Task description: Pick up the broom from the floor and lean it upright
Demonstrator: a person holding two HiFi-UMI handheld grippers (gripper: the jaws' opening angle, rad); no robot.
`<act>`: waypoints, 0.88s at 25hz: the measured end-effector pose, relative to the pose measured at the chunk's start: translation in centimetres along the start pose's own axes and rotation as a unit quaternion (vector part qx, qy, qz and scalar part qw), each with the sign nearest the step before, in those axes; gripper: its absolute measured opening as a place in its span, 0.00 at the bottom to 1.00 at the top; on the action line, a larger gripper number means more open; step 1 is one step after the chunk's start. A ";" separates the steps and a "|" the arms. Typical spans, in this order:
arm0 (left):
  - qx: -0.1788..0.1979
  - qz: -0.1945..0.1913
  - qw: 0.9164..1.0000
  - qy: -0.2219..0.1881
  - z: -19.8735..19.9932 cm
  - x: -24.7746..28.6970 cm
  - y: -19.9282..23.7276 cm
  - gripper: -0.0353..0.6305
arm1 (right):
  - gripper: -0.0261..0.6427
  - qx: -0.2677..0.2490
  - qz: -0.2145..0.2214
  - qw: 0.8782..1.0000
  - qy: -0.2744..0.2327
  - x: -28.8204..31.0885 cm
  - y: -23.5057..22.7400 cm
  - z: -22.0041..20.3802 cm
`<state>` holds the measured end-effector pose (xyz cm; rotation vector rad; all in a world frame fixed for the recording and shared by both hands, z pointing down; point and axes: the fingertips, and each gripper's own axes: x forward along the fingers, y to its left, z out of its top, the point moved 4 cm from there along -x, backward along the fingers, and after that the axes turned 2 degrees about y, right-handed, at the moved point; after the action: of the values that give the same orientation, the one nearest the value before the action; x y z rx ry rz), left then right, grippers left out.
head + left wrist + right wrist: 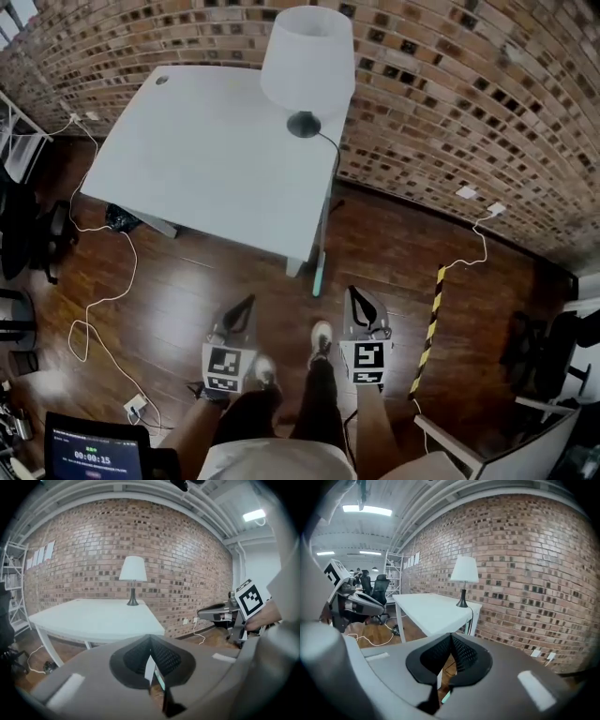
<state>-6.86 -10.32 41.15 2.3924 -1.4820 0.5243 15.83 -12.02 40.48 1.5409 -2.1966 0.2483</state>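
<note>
A thin pole with a teal lower end (pixel 319 277) stands upright against the near corner of the white table (pixel 206 159); it looks like the broom. The teal part (pixel 159 679) shows past my left jaws, and a teal bit (pixel 443 698) shows low past my right jaws. My left gripper (pixel 249 302) and right gripper (pixel 353 292) are held side by side in the air, short of the table and pointing toward it. Both are shut with nothing in them. The tips meet in the left gripper view (pixel 150 639) and the right gripper view (pixel 451 637).
A white lamp (pixel 307 66) stands at the table's far edge by the brick wall (pixel 450 103). White cables (pixel 103 300) trail over the wooden floor at left. A yellow-and-black striped bar (pixel 429 328) lies at right. Office chairs (pixel 28 234) stand at the left.
</note>
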 end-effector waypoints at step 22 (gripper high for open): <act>0.092 -0.022 0.976 -0.196 19.1 -11.4 -5.7 0.05 | 0.06 -0.005 -0.034 0.992 -0.122 -16.2 -1.0 13.6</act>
<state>-3.37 -6.68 18.75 2.7908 -1.5844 0.1902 17.89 -3.94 20.96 1.7144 -2.3180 0.0277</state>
